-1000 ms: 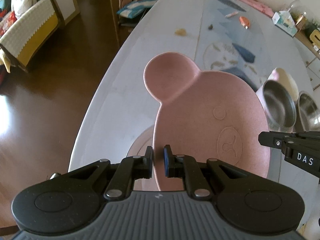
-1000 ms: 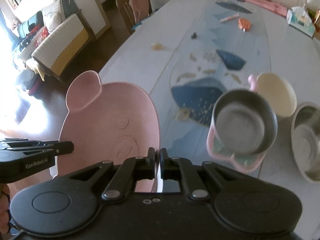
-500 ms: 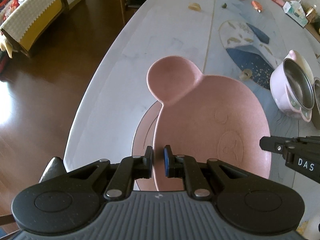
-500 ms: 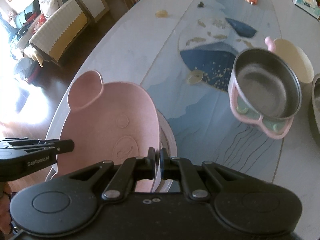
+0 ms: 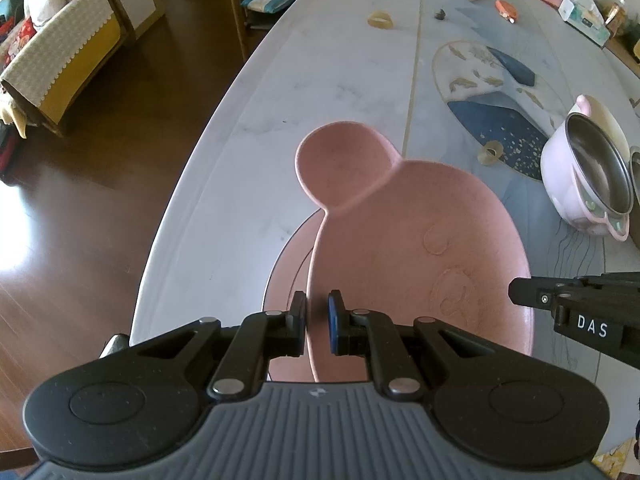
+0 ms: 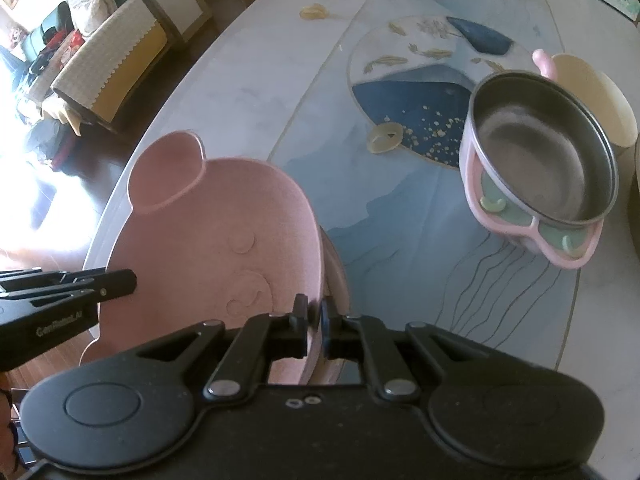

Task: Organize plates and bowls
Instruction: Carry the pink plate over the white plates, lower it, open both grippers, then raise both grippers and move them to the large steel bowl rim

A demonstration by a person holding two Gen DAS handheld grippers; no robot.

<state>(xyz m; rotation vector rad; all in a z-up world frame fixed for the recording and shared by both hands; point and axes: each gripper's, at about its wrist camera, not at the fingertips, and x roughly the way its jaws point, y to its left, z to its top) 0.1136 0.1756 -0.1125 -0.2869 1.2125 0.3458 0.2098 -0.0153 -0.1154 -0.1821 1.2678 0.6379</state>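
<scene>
A pink bear-shaped plate (image 5: 416, 240) (image 6: 208, 232) with a round ear is held low over the table, between both grippers. My left gripper (image 5: 317, 322) is shut on its left rim. My right gripper (image 6: 314, 318) is shut on its right rim. Just beneath it lies a second pink plate (image 5: 288, 268) (image 6: 335, 276), mostly hidden. To the right stands a steel bowl in a pink holder (image 5: 588, 176) (image 6: 540, 168), with a cream bowl (image 6: 592, 96) behind it.
The long table (image 5: 304, 80) has a painted blue runner with small bits, a tissue box (image 5: 584, 18) and an orange item (image 5: 506, 9) far off. The table's left edge drops to a wooden floor (image 5: 80, 200) with a sofa.
Both grippers sank with the bear plate, bringing it closer to the plate underneath. The bowls on the right now sit farther up in both views.
</scene>
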